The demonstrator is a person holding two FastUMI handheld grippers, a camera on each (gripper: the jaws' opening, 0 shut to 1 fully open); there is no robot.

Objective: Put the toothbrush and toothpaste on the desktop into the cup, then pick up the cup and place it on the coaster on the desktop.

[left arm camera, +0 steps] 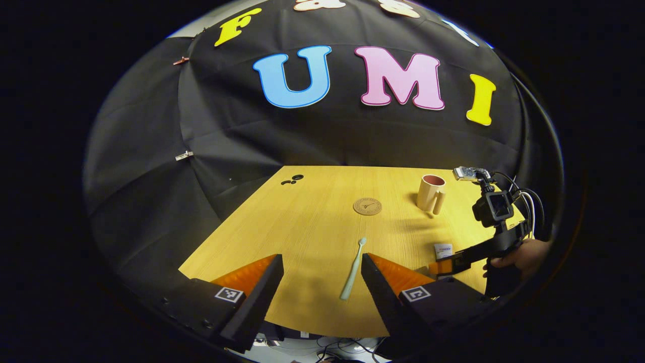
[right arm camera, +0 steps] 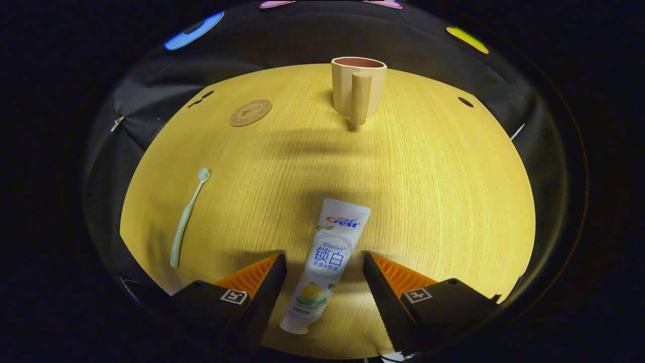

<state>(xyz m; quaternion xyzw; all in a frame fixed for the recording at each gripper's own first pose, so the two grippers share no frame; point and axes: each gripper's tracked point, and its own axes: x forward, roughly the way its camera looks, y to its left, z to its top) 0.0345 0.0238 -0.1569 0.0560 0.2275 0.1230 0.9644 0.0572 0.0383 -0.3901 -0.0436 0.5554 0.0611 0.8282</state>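
In the right gripper view, the white toothpaste tube (right arm camera: pixel 325 262) is seen lying at lower centre between the wide-open, empty fingers of the right gripper (right arm camera: pixel 325 269), untouched. In the left gripper view, the pale green toothbrush (left arm camera: pixel 352 269) lies at lower centre between the spread fingers of the left gripper (left arm camera: pixel 322 269), which holds nothing. The beige handled cup (right arm camera: pixel 359 88) is seen standing at top centre, and the round cork coaster (right arm camera: pixel 251 112) to its left, on the yellow wooden desktop (right arm camera: pixel 428 176).

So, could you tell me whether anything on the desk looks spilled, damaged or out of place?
Nothing stands out. The cup stands upright, the coaster lies flat and bare, and the toothbrush and toothpaste lie intact on the desk, not yet in the cup.
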